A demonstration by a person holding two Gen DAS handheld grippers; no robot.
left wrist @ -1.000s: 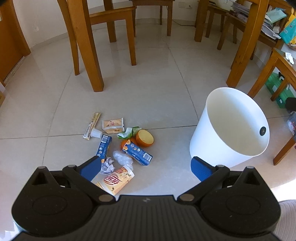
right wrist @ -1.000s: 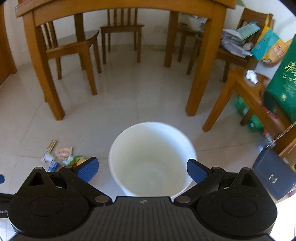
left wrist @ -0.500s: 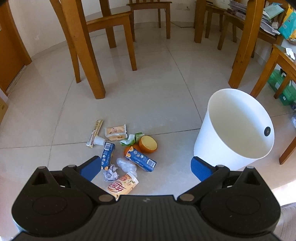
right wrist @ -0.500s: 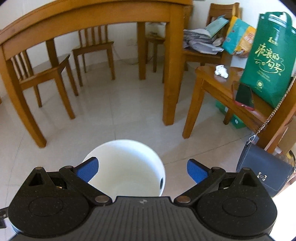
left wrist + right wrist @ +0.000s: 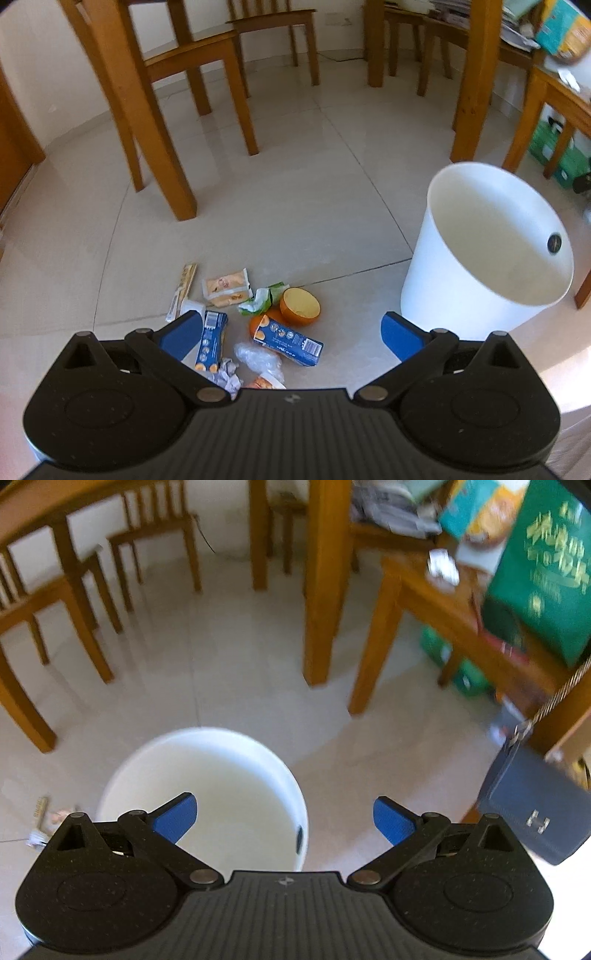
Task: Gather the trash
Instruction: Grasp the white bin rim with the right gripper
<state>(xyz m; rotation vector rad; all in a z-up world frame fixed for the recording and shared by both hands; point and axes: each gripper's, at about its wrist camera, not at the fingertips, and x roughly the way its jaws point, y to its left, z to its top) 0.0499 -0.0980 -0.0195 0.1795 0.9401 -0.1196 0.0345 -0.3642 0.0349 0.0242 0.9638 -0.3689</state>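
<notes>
Since the earlier frame my left claw (image 5: 290,334) has dropped toward the litter pile (image 5: 258,325), lower centre, jaws wide, empty. Right claw (image 5: 284,821), wide, over the white bin (image 5: 203,794). Next: pinch one item.

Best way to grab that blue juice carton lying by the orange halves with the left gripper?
Grip the blue juice carton across its narrow width at mid-body, coming straight down from above. It lies flat on the floor, long axis slanting, so turn the open left gripper square to that axis.
</notes>
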